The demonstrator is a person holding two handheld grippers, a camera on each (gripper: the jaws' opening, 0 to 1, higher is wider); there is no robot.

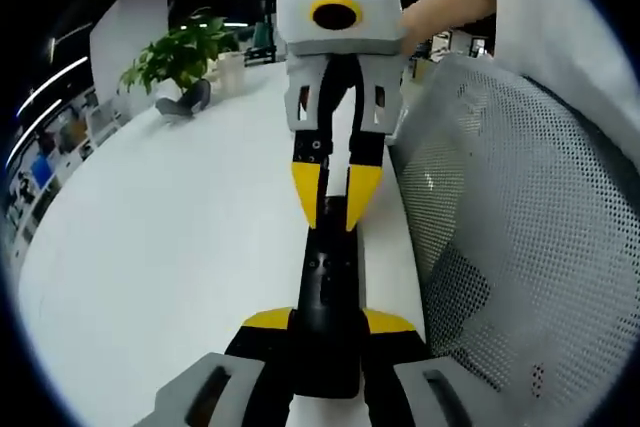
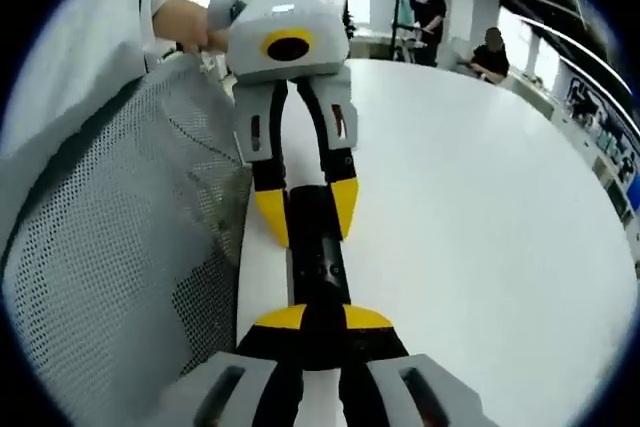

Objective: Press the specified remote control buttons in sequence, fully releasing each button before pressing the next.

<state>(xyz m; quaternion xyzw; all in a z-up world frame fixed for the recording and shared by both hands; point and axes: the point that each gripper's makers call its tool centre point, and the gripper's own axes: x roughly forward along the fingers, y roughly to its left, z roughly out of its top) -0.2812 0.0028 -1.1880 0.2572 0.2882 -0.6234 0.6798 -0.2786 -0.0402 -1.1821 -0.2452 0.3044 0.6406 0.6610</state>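
White table (image 1: 150, 277) by mesh chair (image 1: 520, 247); both grippers' jaws pinched black remote (image 1: 328, 287), left gripper (image 1: 330, 332) and right gripper (image 2: 312, 322) at opposite ends. No button press seen; probably early on.

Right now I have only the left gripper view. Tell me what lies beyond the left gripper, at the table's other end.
Observer: In the right gripper view, a seated person is at the far end of the table, beyond the left gripper.
Operator: Report anyone else there.
Observer: A standing person is farther back, to the left of the seated one in that view.
Operator: Say what holds the left gripper's body.
Observer: A hand grips it from behind.
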